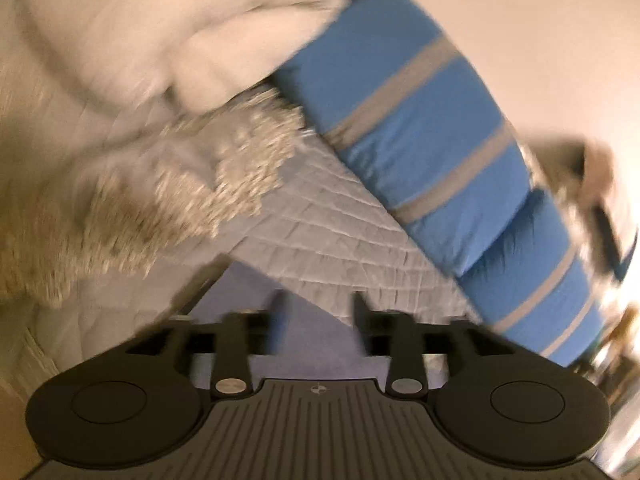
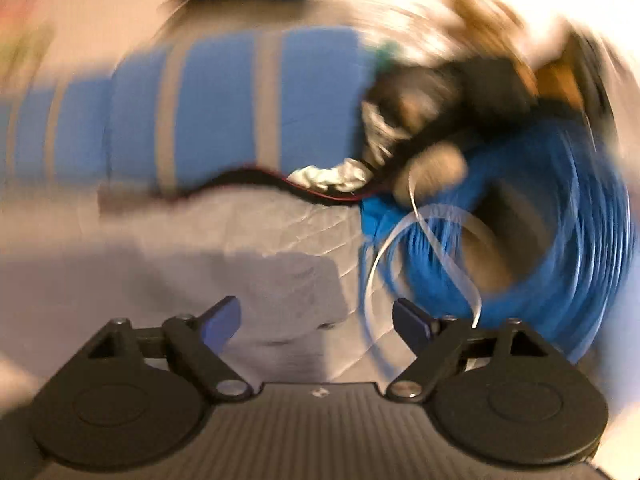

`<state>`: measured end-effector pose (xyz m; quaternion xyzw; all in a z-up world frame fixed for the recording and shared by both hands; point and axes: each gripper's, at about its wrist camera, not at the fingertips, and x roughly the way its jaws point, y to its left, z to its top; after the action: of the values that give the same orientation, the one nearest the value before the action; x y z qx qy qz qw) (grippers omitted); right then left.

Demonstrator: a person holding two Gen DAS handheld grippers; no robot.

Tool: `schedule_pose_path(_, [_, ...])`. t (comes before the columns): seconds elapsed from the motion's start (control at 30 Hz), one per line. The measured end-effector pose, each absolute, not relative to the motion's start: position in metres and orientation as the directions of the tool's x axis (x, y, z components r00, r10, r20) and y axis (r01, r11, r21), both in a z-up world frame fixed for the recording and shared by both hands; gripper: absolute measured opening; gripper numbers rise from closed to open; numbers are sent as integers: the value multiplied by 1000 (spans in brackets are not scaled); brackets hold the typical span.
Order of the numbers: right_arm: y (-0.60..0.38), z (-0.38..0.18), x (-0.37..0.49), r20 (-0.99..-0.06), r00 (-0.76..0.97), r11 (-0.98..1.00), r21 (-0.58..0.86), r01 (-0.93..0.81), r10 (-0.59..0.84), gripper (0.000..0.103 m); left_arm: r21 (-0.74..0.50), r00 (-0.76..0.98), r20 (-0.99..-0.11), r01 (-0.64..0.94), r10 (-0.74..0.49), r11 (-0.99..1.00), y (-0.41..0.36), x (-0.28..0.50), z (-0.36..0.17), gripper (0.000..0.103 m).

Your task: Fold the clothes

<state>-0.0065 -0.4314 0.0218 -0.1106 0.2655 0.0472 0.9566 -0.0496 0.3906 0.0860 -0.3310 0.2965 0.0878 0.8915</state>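
Observation:
A flat lavender cloth [image 1: 248, 292] lies on the quilted bed cover [image 1: 340, 232], just below my left gripper [image 1: 320, 316]. The left gripper's jaws stand partly apart with nothing between them. In the right wrist view the same lavender-grey cloth [image 2: 288, 280] lies under and ahead of my right gripper [image 2: 318, 320], whose jaws are spread wide and hold nothing. A crumpled white garment [image 2: 328, 176] and a black garment with a red edge [image 2: 248, 178] lie farther back on the quilt [image 2: 248, 224]. Both views are blurred.
A blue pillow with grey stripes [image 1: 420, 140] [image 2: 220, 112] runs along the far side of the bed. A shaggy beige throw [image 1: 140, 208] and white bedding [image 1: 160, 32] lie to the left. A blue ribbed basket with a white strap [image 2: 560, 208] and a dark pile [image 2: 460, 88] sit at the right.

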Motion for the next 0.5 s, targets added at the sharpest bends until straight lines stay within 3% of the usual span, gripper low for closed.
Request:
schedule_pose_path(0.1, [-409,5,1,-510,860,864,-445,-235,-29,90,-326,824,-566,-270,42,906,339,-45,115,71])
schedule_pose_path(0.17, [-399,-6,6,-504,863,794,-541,-279,-40,90,-205,832,-552,-201,57,958,302,-40,127,76])
schedule_pose_path(0.5, [-352,-50,16,-483,873,515,-732,-445,68,90,148,856,-508,199,-98,969,123,-13,129,79])
